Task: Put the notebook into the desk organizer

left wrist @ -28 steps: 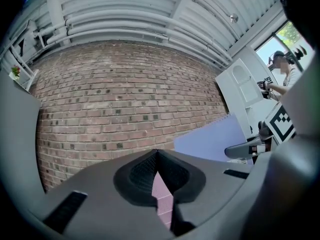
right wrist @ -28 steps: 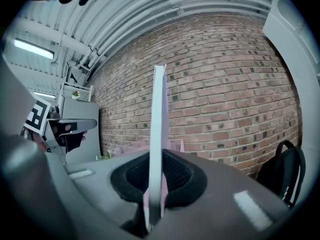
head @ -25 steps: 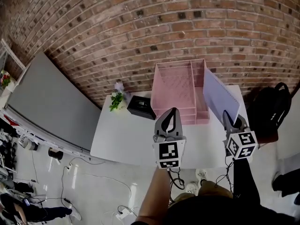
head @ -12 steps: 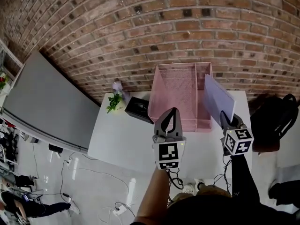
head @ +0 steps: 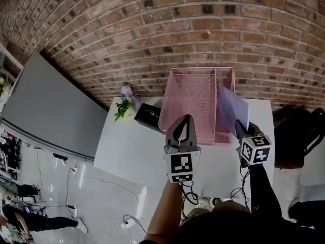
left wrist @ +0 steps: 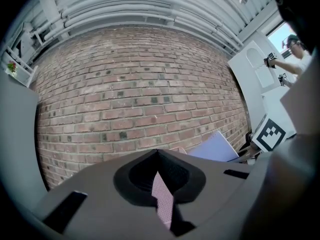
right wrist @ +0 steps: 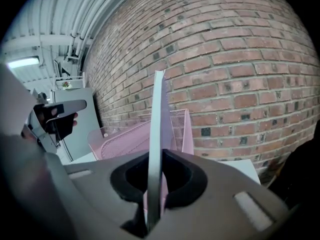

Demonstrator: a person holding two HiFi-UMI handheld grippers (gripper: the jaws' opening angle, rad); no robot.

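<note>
A pink mesh desk organizer (head: 190, 98) stands at the back of the white table (head: 132, 146), against the brick wall. My right gripper (head: 239, 127) is shut on the lower edge of a lavender notebook (head: 231, 108). It holds the notebook upright and tilted over the organizer's narrow right compartment. In the right gripper view the notebook (right wrist: 159, 129) shows edge-on between the jaws, with the organizer (right wrist: 130, 136) behind it. My left gripper (head: 186, 118) hovers in front of the organizer, shut on nothing. The left gripper view shows the notebook (left wrist: 215, 148) to the right.
A black box (head: 150, 117) and a small green plant (head: 123, 109) sit at the table's back left. A large grey panel (head: 45, 111) leans to the left of the table. A dark bag (head: 302, 133) lies to the right. Cables trail on the floor (head: 86, 187).
My right gripper has carried the notebook left and forward, from beside the organizer to over its right compartment. The left gripper has kept its place.
</note>
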